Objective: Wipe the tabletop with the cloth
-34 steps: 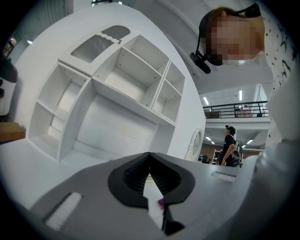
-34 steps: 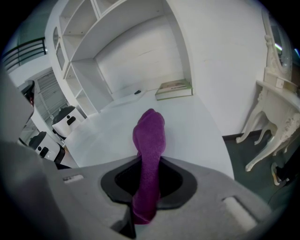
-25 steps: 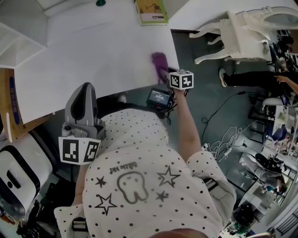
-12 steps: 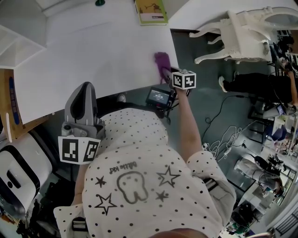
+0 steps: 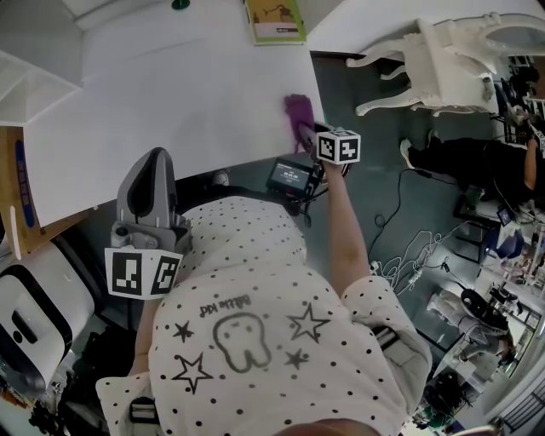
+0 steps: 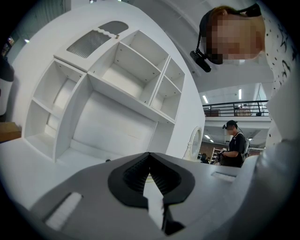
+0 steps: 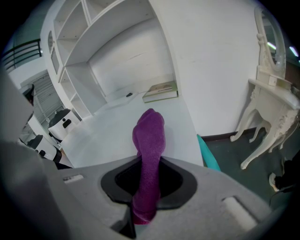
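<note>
Head view: the right gripper [image 5: 308, 136] sits at the right edge of the white tabletop [image 5: 170, 102], clamped on the purple cloth [image 5: 297, 111]. Compared with a second ago, cloth and gripper have slid a bit toward the upper right, closer to the table's edge. The left gripper [image 5: 152, 170] hasn't moved; it's parked at lower left, off the near table edge. A green book [image 5: 277, 20] lies at the top.

Left gripper view: the left gripper [image 6: 149, 158] has its jaws together with nothing between them, pointing at a white shelf unit [image 6: 108, 89].

Right gripper view: the right gripper [image 7: 148, 171] is closed tight on the cloth [image 7: 149, 133], which sticks up out of the jaws over the tabletop [image 7: 117, 136], with the book [image 7: 161, 91] further back.
</note>
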